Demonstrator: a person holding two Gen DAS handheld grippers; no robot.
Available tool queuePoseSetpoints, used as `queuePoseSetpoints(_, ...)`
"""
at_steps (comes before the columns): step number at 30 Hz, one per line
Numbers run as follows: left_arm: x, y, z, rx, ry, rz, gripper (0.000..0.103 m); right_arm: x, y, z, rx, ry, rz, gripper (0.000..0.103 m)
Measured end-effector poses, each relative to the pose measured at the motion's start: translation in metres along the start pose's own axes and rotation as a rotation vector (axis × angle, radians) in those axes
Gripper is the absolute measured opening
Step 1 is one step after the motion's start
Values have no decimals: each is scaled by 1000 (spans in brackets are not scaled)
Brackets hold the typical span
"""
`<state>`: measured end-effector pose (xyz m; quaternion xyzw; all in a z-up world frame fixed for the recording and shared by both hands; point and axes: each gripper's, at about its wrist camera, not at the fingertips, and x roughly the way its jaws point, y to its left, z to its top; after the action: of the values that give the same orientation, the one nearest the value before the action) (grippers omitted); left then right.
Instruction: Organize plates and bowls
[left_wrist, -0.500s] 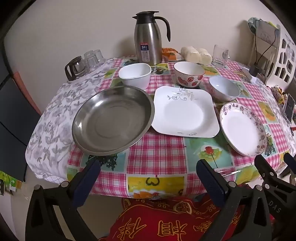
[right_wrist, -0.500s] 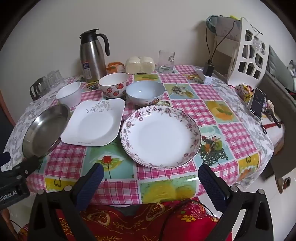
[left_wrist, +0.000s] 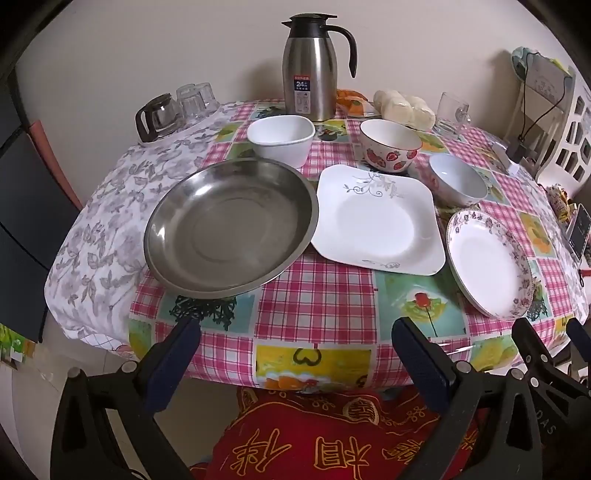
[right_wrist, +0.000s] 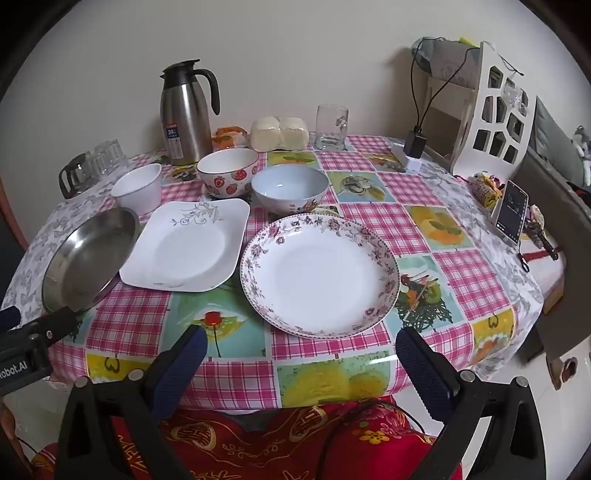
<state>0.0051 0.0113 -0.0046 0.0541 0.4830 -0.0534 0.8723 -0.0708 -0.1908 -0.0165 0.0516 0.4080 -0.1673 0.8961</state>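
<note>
Across the table's front lie a steel dish, a square white plate and a round flower-rimmed plate. Behind them stand a plain white bowl, a strawberry bowl and a pale blue bowl. My left gripper hangs open at the near table edge, below the steel dish and the square plate. My right gripper is open too, just short of the round plate. Both hold nothing.
A steel thermos jug, a glass, wrapped buns and a glass pot line the back. A phone and a white rack stand at the right. A red cushion lies below the table edge.
</note>
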Motion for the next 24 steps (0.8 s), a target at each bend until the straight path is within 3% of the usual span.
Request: queuePoseSetpoints(24,-7,-6,-1,34,-35,63,103,-10,-2,1,17,-50,3,103)
